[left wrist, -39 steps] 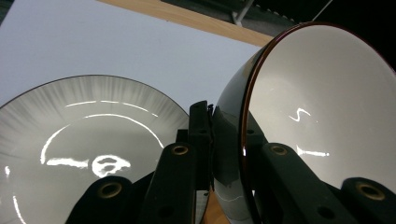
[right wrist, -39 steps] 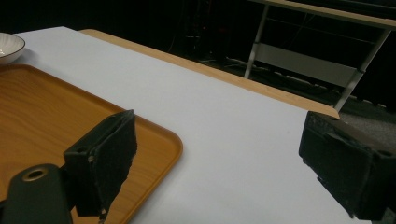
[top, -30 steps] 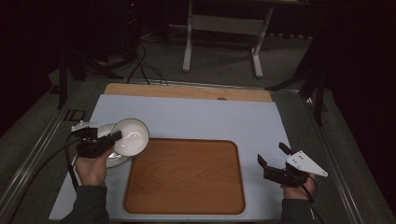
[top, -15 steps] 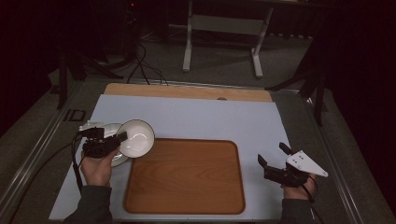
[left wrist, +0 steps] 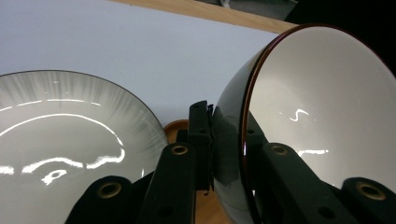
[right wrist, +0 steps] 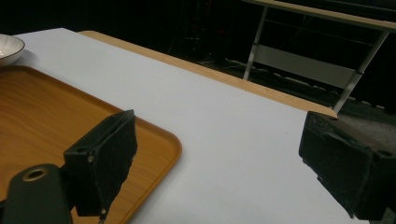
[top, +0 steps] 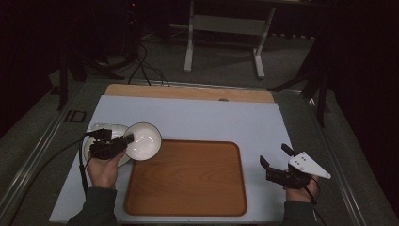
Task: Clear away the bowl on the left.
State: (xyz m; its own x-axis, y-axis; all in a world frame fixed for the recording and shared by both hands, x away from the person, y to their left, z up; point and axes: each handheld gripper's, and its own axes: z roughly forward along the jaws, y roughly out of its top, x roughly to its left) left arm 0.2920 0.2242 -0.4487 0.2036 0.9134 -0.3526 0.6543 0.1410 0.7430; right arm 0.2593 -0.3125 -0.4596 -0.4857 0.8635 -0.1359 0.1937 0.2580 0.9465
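A white bowl with a dark red rim [top: 143,141] hangs tilted over the left edge of the wooden tray [top: 188,181]. My left gripper [top: 126,140] is shut on its rim, one jaw inside and one outside; the left gripper view has the bowl [left wrist: 322,107] at the right with my left gripper [left wrist: 229,144] pinching its wall. Under and left of it a second, wider white bowl [top: 101,132] rests on the table; it appears again as a grey-streaked bowl [left wrist: 60,144]. My right gripper [top: 277,160] stands open right of the tray, and in its own view my right gripper [right wrist: 219,163] has nothing between its jaws.
A pale blue mat [top: 207,117] covers the table, with a wooden strip [top: 188,92] along its far edge. A metal stand [top: 226,33] is on the floor beyond. The tray's corner [right wrist: 159,140] lies by the right gripper's left jaw.
My left gripper has lifted the rimmed bowl off the wider bowl and carried it rightward toward the tray. The right gripper has not moved.
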